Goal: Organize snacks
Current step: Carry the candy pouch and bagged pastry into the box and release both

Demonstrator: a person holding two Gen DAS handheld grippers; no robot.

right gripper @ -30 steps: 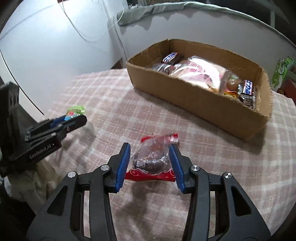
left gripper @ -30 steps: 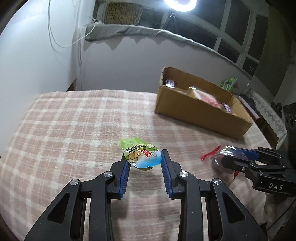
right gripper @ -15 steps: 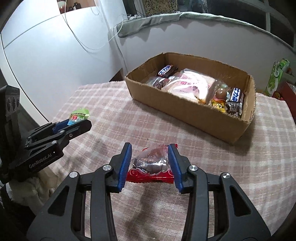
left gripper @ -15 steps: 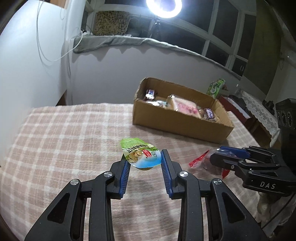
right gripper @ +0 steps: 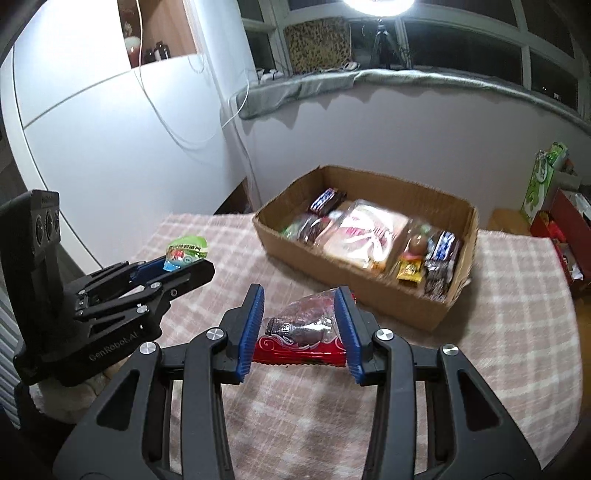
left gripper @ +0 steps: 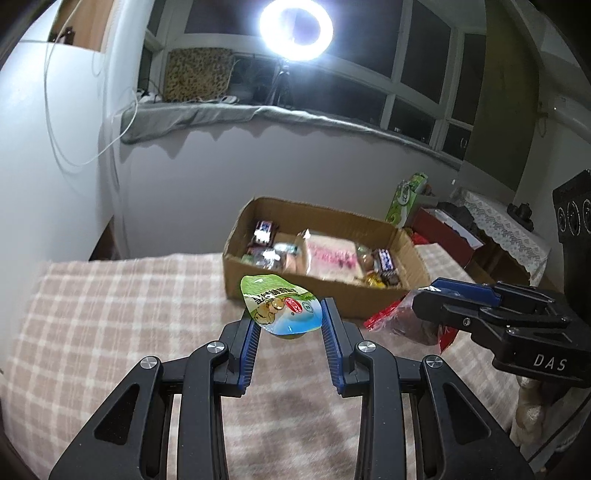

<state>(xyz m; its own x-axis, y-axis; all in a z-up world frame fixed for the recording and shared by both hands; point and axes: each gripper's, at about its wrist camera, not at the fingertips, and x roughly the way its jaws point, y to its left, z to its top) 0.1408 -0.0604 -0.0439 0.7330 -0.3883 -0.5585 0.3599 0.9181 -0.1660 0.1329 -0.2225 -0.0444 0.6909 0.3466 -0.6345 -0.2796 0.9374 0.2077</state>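
My left gripper (left gripper: 289,312) is shut on a small jelly cup (left gripper: 273,295) with a green and blue printed lid, held in the air above the checked tablecloth (left gripper: 110,314). My right gripper (right gripper: 300,295) is shut on a clear and red snack bag (right gripper: 303,328) with dark sweets inside, also off the table. Beyond both stands an open cardboard box (right gripper: 354,273) holding several wrapped snacks. The right wrist view shows the left gripper (right gripper: 199,264) and its cup (right gripper: 186,249) at the left. The right gripper (left gripper: 424,291) and its bag (left gripper: 402,321) appear at the right of the left wrist view.
A pale wall with a cloth-covered sill runs behind the table. A green bag (right gripper: 543,177) and a red box (right gripper: 565,221) sit off the table's right side. A ring light (left gripper: 295,27) glares above. The table's rounded edge drops away at the right.
Both grippers have lifted with their snacks, the red bag coming up off the cloth. The box now shows more of its inside and sits closer to centre in both views.
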